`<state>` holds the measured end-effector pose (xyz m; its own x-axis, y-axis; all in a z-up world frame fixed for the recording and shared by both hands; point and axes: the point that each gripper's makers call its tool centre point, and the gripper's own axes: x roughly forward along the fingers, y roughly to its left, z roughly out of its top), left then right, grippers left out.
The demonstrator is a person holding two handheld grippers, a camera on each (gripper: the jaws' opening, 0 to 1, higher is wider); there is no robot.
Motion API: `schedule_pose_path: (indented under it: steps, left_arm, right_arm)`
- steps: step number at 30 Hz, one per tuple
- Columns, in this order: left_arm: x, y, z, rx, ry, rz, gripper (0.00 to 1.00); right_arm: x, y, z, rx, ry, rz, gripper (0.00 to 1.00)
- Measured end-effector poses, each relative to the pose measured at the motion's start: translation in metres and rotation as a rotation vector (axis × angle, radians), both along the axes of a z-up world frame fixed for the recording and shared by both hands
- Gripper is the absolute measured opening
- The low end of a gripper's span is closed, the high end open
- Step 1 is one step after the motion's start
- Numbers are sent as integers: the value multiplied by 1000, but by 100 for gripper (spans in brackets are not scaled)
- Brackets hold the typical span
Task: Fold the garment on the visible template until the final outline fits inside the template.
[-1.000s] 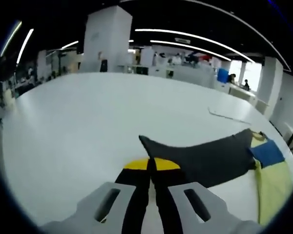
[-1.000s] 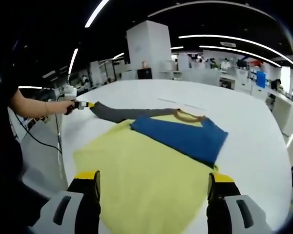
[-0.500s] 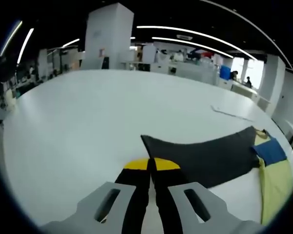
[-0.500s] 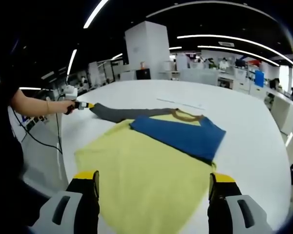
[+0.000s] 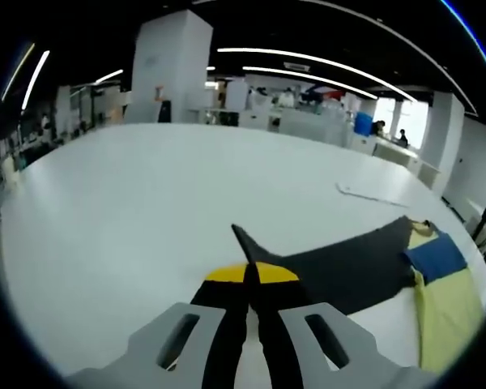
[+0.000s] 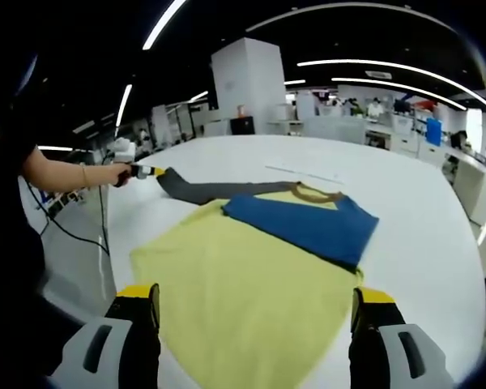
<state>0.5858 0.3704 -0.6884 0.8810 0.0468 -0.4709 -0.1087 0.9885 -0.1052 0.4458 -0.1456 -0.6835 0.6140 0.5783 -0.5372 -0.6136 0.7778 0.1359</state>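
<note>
Left claw holds the grey sleeve stretched out; the sleeve fold is in hand.

The garment point(image 6: 251, 267) lies flat on the white table point(image 6: 421, 203): a yellow body, a blue sleeve point(image 6: 304, 227) already folded across the chest, and a grey sleeve point(image 6: 206, 189) reaching out to the side. The left gripper point(image 5: 249, 279) has its jaws pressed together on the cuff end of that grey sleeve, lifted a little off the table. The right gripper point(image 6: 255, 304) hangs over the near hem with its jaws wide apart, holding nothing. I cannot make out a template outline under the cloth. By my reading, the next move calls for carrying the grey sleeve inward over the yellow body, laying it flat near the blue one, then letting go without dragging the body.
</note>
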Motion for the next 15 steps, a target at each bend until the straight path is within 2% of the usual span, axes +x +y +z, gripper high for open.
schedule_pose_path:
  steps: [7, 10, 15]
  left_arm:
    - [3, -22, 7, -48, 3, -38, 0]
    - [4, -31, 10, -31, 4, -60, 0]
    - [10, -51, 19, -60, -17, -93, 0]
  right_arm:
    - [-3, -1, 2, 5, -11, 1, 98]
    - [-5, -1, 2, 5, -10, 4, 98]
    - [-7, -1, 1, 11, -10, 8, 98]
